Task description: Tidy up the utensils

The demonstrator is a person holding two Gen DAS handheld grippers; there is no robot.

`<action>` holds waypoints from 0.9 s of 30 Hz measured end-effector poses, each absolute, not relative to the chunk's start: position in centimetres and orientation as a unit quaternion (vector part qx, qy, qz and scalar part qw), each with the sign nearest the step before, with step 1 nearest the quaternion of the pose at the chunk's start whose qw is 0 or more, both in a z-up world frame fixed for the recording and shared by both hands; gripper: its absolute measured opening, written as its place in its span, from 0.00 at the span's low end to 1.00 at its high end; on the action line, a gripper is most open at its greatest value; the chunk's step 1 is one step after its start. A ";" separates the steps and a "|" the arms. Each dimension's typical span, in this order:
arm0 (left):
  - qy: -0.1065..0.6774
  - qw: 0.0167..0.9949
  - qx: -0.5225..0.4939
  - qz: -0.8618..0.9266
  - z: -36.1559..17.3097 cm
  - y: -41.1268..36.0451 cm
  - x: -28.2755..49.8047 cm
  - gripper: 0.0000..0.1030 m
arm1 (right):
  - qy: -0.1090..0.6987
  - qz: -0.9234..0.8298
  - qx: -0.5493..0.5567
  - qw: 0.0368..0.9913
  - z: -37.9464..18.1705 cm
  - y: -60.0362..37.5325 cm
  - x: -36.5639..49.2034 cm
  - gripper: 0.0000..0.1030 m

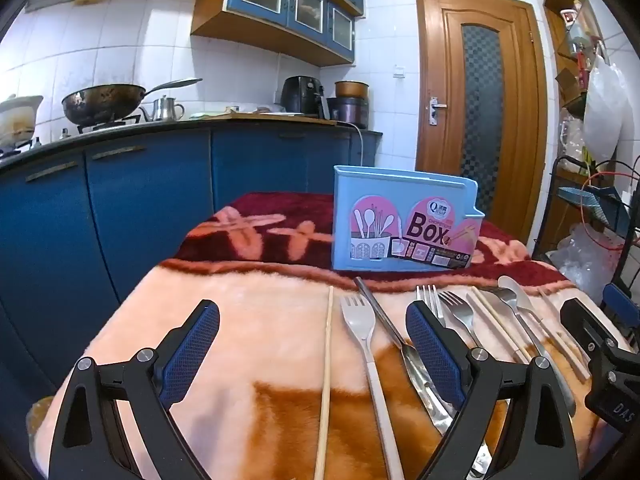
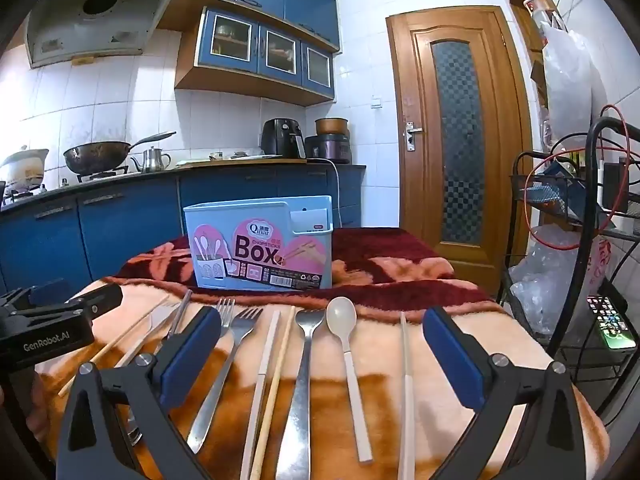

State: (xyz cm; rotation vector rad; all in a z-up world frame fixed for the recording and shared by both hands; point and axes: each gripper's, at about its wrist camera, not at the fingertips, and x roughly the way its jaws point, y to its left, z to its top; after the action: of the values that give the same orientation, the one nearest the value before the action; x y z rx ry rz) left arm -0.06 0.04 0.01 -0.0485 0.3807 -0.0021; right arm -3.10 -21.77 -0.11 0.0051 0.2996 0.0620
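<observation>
Both hand-held grippers, left (image 1: 313, 354) and right (image 2: 322, 354), gaping wide, holding nothing. Utensils untouched at near edge of surface (image 2: 460, 300); box (image 2: 260, 244) behind. Best to pinch one spoon (image 2: 348, 344) mid-handle, clear of neighbours.

Pale blue utensil box (image 2: 260, 244), upright at the far side of the desk, pink label facing forward, open at the top. In front of it, laid out in a row, handles toward the near edge: steel forks (image 2: 236, 344), wooden chopsticks (image 2: 276, 380), cream-handled spoon (image 2: 344, 320), steel spoon (image 1: 516, 300), cream-handled fork (image 1: 360, 328).
</observation>
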 end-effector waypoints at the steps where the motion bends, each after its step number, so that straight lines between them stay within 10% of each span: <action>1: 0.190 0.982 -0.024 -0.002 0.0 0.1 -0.1 0.92 | 0.149 0.032 0.004 0.988 -0.1 -21.8 -3.0 1.00; 27: 0.193 0.981 -0.018 0.002 -0.1 -0.3 0.1 0.92 | 0.136 0.030 0.005 0.990 -0.1 -21.7 -3.2 1.00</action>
State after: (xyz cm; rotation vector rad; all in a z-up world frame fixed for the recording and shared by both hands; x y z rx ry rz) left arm 0.15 -0.26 -0.07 -0.0368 0.3886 0.0044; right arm -3.24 -21.75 -0.12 0.0108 0.2729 0.0606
